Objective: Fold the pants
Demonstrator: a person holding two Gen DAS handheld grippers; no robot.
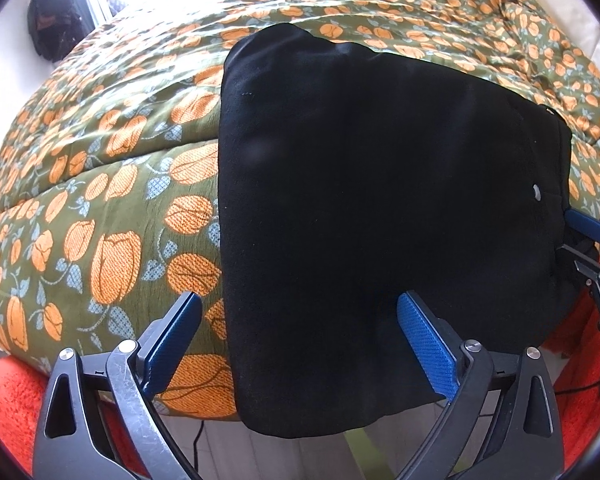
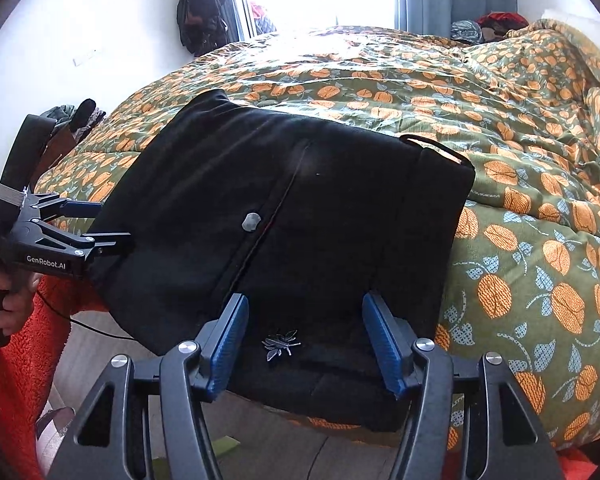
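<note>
Both hand-held grippers are mine, one in each hand, angled down at the near edge of a bed. My left hand-held gripper (image 1: 300,334) stands wide open with nothing pinched: its left blue pad (image 1: 172,344) is over the bedspread, its right pad over black cloth, so the left edge of the pants lies between them untouched. My right hand-held gripper (image 2: 305,344) is about half open. Its blue fingers (image 2: 228,344) straddle a small metallic leaf-shaped emblem (image 2: 281,345) on the cloth, and I see no pad pressing on the fabric.

Just beyond the pads lie the black pants (image 1: 380,200), already folded into a thick, roughly square bundle. Their near edge hangs slightly over the side of the bed. A silver button (image 2: 252,222) sits beside a dark seam near the middle, and a belt loop stands up at the far right corner.

Under and beyond them spreads an olive quilt (image 1: 112,208) printed with orange tulips, rumpled toward the far right. Orange fleece sleeves show at the bottom corners. Farthest off are a bright window, grey curtains and a white wall with dark clothes hanging.

I judge the pants soft, limp and moderately heavy, not slippery or fragile. The overhanging near edge, pinched through all layers at both corners, looks like the best hold.
</note>
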